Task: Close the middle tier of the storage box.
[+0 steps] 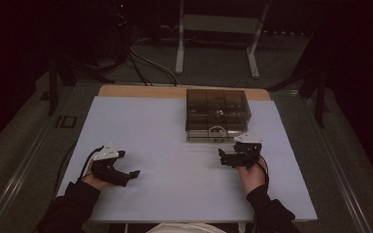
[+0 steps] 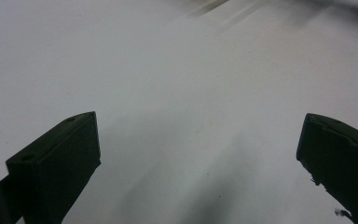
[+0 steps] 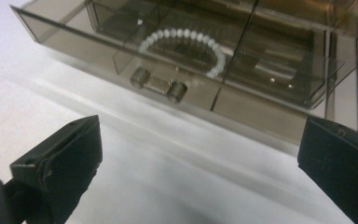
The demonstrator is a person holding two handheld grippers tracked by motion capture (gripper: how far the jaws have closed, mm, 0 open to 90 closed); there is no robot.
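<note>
Nearest, sat low on the pale desk (image 1: 175,184): left claw (image 1: 135,173) released, jaws spread wide over bare surface, well apart from everything else. Farther right, right claw (image 3: 200,154) likewise released, jaws wide, gripping nothing, pointed at the smoky clear drawer box (image 1: 217,115) just beyond. Directly ahead of that claw, close but not touching: drawer front with its small bar handle (image 3: 158,85). Behind the handle, inside the drawer, lay a white bead bracelet (image 3: 186,42), curled in an open ring.
</note>
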